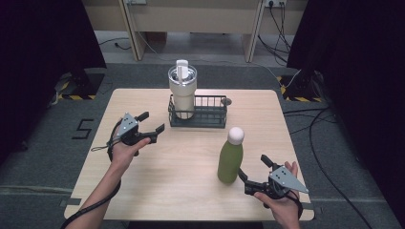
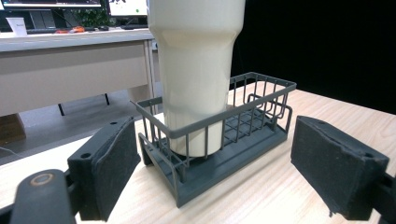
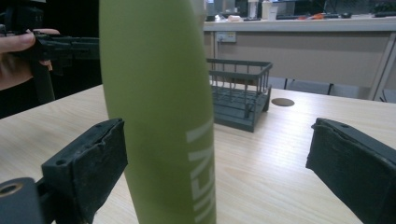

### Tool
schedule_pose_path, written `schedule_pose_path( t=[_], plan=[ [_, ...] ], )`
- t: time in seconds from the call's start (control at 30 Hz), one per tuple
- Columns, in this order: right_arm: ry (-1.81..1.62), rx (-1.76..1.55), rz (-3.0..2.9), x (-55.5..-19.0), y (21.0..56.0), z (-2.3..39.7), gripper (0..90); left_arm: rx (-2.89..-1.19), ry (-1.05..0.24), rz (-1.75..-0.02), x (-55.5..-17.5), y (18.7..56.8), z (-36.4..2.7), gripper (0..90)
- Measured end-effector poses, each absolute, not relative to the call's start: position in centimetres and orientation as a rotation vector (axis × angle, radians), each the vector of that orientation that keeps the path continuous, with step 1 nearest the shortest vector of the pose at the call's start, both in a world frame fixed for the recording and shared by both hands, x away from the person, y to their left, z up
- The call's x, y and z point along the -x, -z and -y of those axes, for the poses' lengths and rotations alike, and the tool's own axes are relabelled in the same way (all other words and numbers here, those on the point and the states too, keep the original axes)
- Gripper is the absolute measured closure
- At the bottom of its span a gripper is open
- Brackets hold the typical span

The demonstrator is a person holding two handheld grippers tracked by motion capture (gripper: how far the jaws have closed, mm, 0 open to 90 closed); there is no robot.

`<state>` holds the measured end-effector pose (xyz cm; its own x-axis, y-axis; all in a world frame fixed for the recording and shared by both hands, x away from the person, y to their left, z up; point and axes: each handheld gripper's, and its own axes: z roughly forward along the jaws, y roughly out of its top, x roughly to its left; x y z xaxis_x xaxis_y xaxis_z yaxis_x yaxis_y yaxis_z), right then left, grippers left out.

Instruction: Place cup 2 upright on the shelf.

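Standing upright at lower right of the surface (image 1: 143,181), the green bottle (image 1: 230,162) sat freed between the spread right hand-held gripper (image 1: 252,172), ready for regrasping.

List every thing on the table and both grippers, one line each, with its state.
Green bottle: upright on the table, capped, free of the right gripper's pads.
Cream tumbler: upright in the basket's left end, lid on.
Wire basket: flat on the table, right part empty.
Left gripper: open, holding nothing.
Right gripper: open beside the bottle.
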<state>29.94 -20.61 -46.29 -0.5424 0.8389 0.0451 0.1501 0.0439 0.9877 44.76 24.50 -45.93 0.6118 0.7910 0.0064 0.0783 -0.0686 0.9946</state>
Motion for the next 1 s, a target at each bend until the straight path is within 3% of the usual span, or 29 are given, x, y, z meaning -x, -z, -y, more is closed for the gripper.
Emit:
schedule_pose_path(
  t=[0.6, 1.0],
  plan=[
    [-1.576, -0.93, -1.786, -31.5, 45.4, 17.8, 2.9, -1.551, -0.684, -0.776, -42.8, 47.1, -25.8, 14.1],
    [-1.587, -0.921, -1.805, -32.6, 45.3, 16.5, 8.2, -1.55, -0.676, -0.789, -42.7, 47.5, -25.9, 14.1]
  ],
)
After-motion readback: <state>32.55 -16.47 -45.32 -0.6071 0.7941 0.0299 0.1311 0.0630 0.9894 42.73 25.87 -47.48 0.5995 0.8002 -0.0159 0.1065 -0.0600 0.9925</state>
